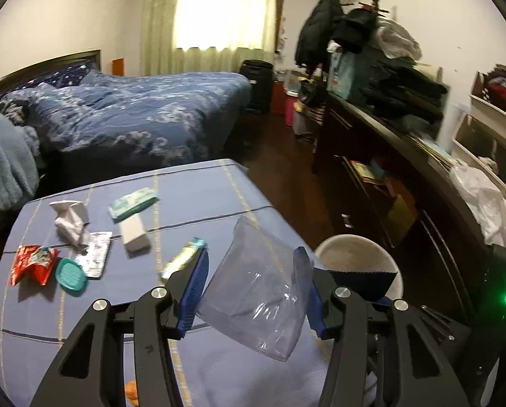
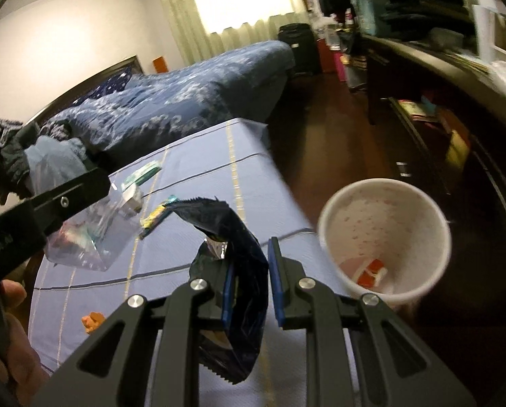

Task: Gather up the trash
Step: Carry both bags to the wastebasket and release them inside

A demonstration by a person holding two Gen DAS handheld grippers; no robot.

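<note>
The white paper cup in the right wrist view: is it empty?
No: the white paper cup holds a red and white scrap at its bottom.

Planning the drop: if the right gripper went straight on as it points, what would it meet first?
Likely the blue striped tablecloth just inside its right edge; the white paper cup sits off to the right. Depth is unclear.

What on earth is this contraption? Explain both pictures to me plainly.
No robot: a person holds a black two-finger gripper in each hand, each carrying a forward-looking camera. The left gripper holds a clear crumpled plastic container. The right gripper is shut on a dark blue snack wrapper, near a white paper-cup bin. On the blue striped cloth table lie a red wrapper, a teal oval lid, crumpled white tissue and a green wipes pack.
</note>
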